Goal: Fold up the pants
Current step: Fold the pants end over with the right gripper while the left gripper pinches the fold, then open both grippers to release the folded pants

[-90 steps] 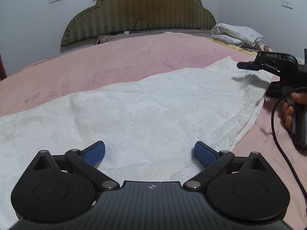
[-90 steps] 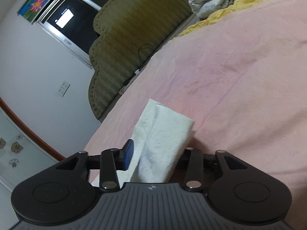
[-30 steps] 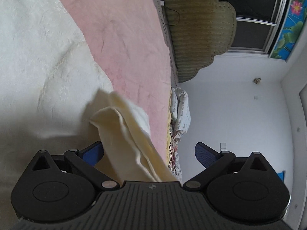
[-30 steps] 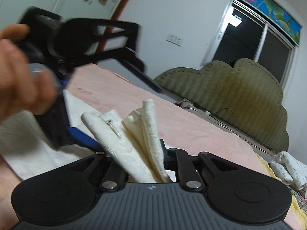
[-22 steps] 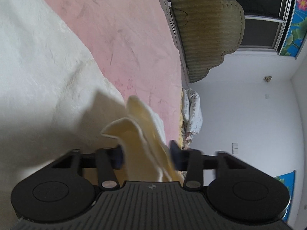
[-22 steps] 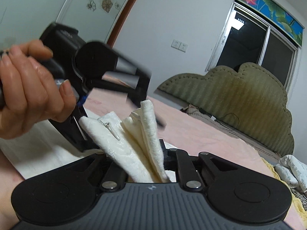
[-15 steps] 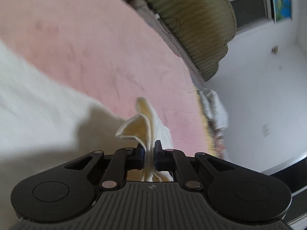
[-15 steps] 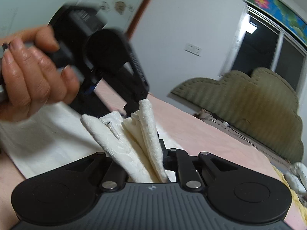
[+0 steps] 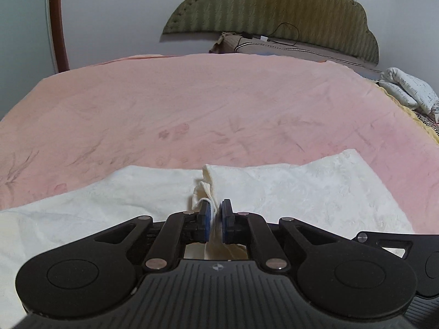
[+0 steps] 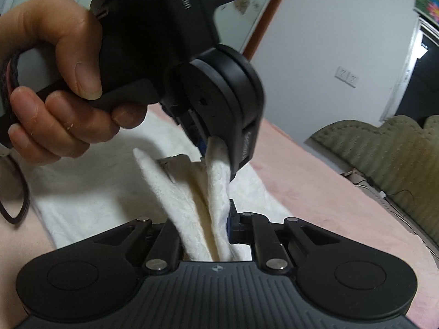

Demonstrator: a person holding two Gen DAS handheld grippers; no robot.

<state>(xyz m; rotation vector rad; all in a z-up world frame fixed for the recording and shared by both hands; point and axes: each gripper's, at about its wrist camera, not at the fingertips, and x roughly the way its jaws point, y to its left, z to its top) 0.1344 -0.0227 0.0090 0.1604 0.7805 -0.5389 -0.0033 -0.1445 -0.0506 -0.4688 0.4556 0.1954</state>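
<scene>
A pair of white textured pants lies spread across the near part of a bed covered with a pink sheet, a green scalloped headboard at the far end. The left gripper has its blue-padded jaws pressed together on a bunched corner of the pants, lifted just off the bed. The right gripper is likewise clamped on a thick gather of the same cloth, and in its view the left gripper, held in a bare hand, sits just above and in front, pinching the tip of that gather. The two grips are almost touching. The fold looks barely begun: the cloth beyond the jaws still lies flat, so carrying the held edge over and smoothing remain.
</scene>
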